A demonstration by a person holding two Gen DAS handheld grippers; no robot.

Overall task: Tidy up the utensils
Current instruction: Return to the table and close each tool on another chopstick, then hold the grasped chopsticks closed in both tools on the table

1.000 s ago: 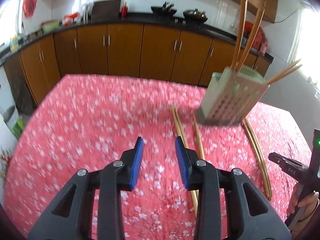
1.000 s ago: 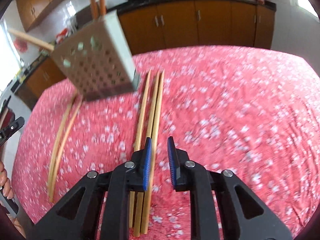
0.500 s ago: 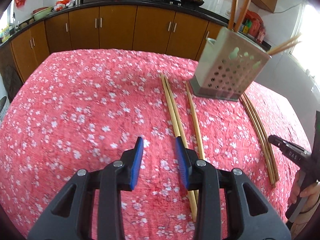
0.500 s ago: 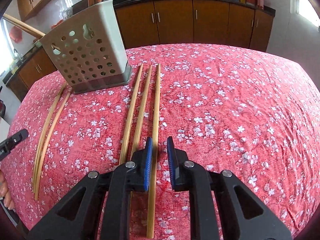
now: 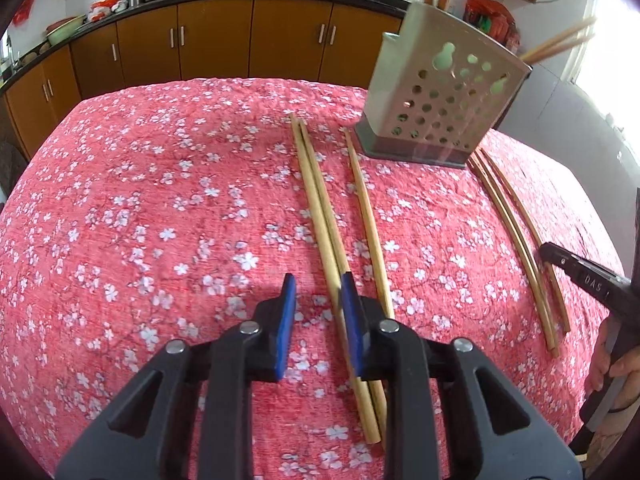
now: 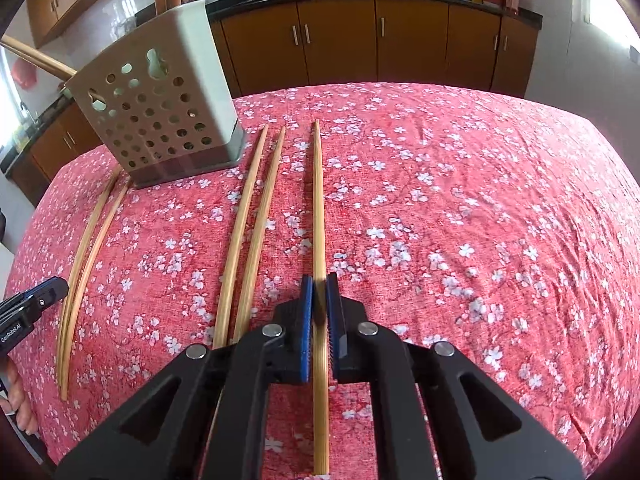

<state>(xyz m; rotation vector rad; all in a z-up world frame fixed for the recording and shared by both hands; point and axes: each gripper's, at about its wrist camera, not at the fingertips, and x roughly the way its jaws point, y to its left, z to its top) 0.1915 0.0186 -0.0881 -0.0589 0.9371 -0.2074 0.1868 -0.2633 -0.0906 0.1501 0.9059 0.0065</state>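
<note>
In the right wrist view my right gripper [image 6: 319, 300] is shut on a long bamboo chopstick [image 6: 318, 200] that lies on the red flowered cloth [image 6: 460, 200]. Two more chopsticks [image 6: 248, 220] lie just left of it. In the left wrist view the jaws of my left gripper [image 5: 318, 284] are closing. A pair of chopsticks [image 5: 316, 200] runs along the inner face of the right pad [image 5: 351, 312], and the left pad is clear of it. A single chopstick [image 5: 368, 216] lies to the right. The perforated pale holder [image 5: 436, 92] [image 6: 156, 112] stands upright with chopsticks in it.
More chopsticks [image 5: 516, 240] [image 6: 88, 240] lie beside the holder toward the table edge. The other hand-held gripper [image 5: 584, 280] [image 6: 28, 308] shows at each view's edge, with a hand [image 5: 616, 364] on it. Brown kitchen cabinets [image 5: 216, 40] stand behind the table.
The right jaws have closed on the rightmost chopstick, which now lies apart from the other two. The left gripper has come down closer to the cloth, and its jaws have narrowed.
</note>
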